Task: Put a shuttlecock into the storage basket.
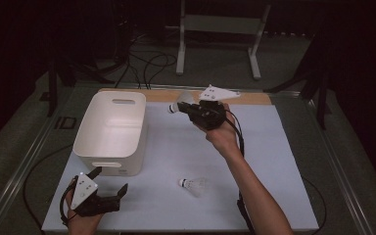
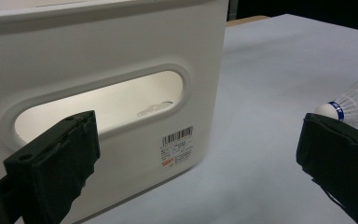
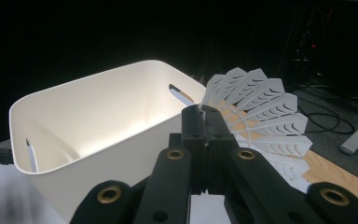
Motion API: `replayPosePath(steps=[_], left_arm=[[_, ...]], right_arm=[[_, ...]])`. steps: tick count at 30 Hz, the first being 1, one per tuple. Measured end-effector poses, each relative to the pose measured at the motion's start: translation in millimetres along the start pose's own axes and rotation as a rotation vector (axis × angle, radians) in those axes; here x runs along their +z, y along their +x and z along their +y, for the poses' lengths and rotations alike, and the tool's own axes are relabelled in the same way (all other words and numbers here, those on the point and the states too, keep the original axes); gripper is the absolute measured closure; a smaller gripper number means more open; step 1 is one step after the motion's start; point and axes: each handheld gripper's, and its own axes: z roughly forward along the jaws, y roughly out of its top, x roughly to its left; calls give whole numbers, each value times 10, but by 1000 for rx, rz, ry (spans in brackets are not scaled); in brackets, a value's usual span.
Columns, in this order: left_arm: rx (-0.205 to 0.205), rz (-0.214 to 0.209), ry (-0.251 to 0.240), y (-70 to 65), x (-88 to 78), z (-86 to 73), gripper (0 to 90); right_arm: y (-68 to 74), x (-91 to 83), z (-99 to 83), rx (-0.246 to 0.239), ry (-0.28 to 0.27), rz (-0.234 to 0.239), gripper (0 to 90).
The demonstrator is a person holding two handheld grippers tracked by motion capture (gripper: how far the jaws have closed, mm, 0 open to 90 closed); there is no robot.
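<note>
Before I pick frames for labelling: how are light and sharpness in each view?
High view: dim, room beyond the table nearly black, slightly soft. Left gripper view: bright and even, white bin crisp, near jaws blurred. Right gripper view: black background, bin lit, shuttlecock in the right gripper sharp.

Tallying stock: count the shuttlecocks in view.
2. One shuttlecock is clamped in the right gripper beside the white bin; the other lies on the table.
</note>
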Motion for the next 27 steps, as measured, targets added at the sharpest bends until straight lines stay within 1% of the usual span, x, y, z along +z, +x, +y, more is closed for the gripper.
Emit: replayPosePath(steps=[10, 27], left_arm=[[0, 1, 0, 0, 0, 0, 0], [-3, 4, -2, 2, -3, -1, 0]], right_arm=[[34, 23, 4, 1, -3, 4, 896], [111, 81, 40, -10, -3, 30, 896]])
